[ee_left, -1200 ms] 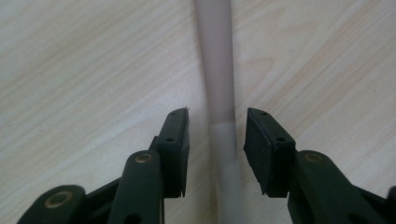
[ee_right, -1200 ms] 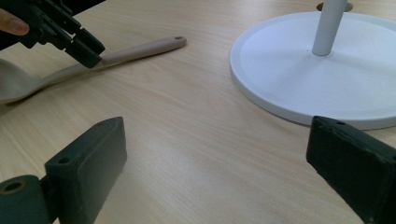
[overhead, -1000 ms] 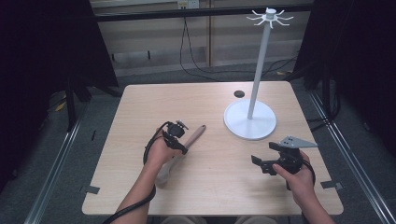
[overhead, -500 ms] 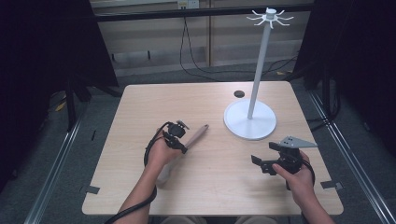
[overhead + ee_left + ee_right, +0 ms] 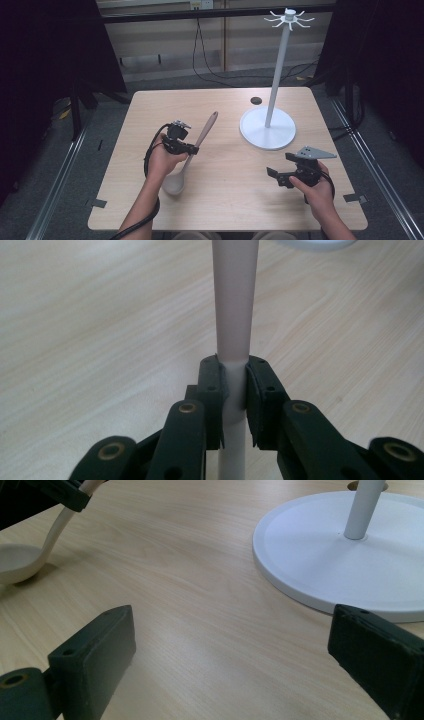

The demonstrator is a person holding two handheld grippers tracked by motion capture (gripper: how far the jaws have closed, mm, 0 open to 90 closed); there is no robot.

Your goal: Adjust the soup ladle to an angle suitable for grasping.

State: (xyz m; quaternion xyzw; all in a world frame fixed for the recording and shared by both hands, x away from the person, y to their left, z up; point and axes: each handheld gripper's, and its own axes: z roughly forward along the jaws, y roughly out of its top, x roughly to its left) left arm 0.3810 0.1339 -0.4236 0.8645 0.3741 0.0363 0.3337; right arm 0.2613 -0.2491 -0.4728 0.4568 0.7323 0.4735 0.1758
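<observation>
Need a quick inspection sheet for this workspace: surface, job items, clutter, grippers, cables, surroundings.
Surface: light wood table, tape tabs at front corners.
Job's things: ladle clamped by its handle, bowl low near the table; white hook stand upright at back right.
Clutter: small black disc by the far edge.
Grippers: left gripper shut on ladle; right gripper open, empty.
Cables: one trails from each gripper; more on the floor behind.
Surroundings: dark curtains, metal frame rails.

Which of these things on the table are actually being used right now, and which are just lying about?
In use:
- ladle, clamped by its handle in the left gripper
- white hook stand, probably where it will hang

Lying about:
- small dark disc at the table's far edge
- right gripper, open and empty
</observation>
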